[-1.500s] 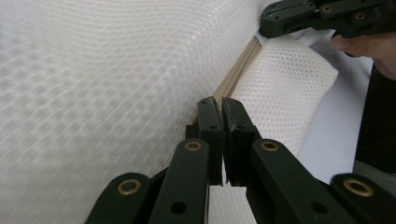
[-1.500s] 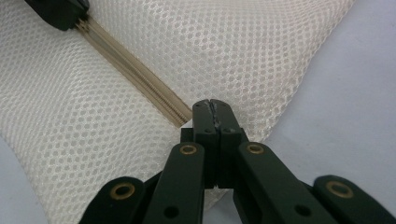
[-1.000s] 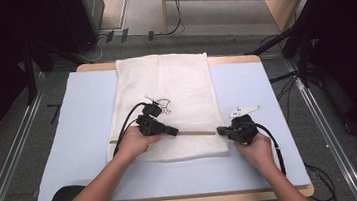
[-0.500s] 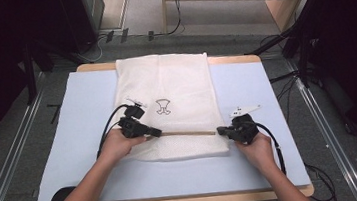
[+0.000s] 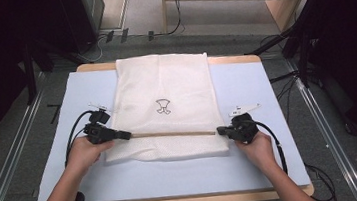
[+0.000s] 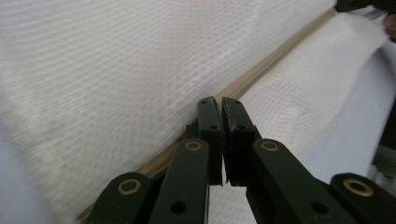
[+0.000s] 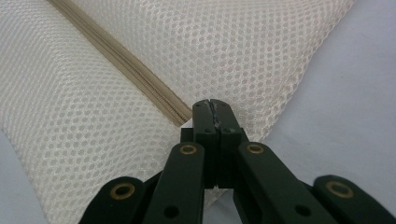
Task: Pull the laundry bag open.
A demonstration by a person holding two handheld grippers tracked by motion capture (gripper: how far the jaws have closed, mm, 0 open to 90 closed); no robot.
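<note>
A white mesh bag (image 5: pixel 165 87) with a small black logo (image 5: pixel 163 106) lies flat on the blue mat (image 5: pixel 270 81). A beige zipper (image 5: pixel 175 134) runs across it near the front edge. My left gripper (image 5: pixel 127 135) is shut at the zipper's left end, near the bag's left edge; its tips (image 6: pixel 217 101) sit on the zipper (image 6: pixel 275 60), and what they pinch is hidden. My right gripper (image 5: pixel 220 131) is shut on the zipper's right end (image 7: pixel 154 91), at the corner of the bag (image 7: pixel 243 42).
The mat covers a wooden table (image 5: pixel 197 199) whose front edge runs just in front of the person's forearms. Bare mat lies left, right and in front of the bag. Cables (image 5: pixel 174 28) and dark stands (image 5: pixel 306 42) are on the floor behind; metal rails (image 5: pixel 330 130) run along both sides.
My left gripper has slid left along the zipper, from the bag's middle to its left edge, and more beige zipper now shows between the grippers. The right gripper has stayed put.
</note>
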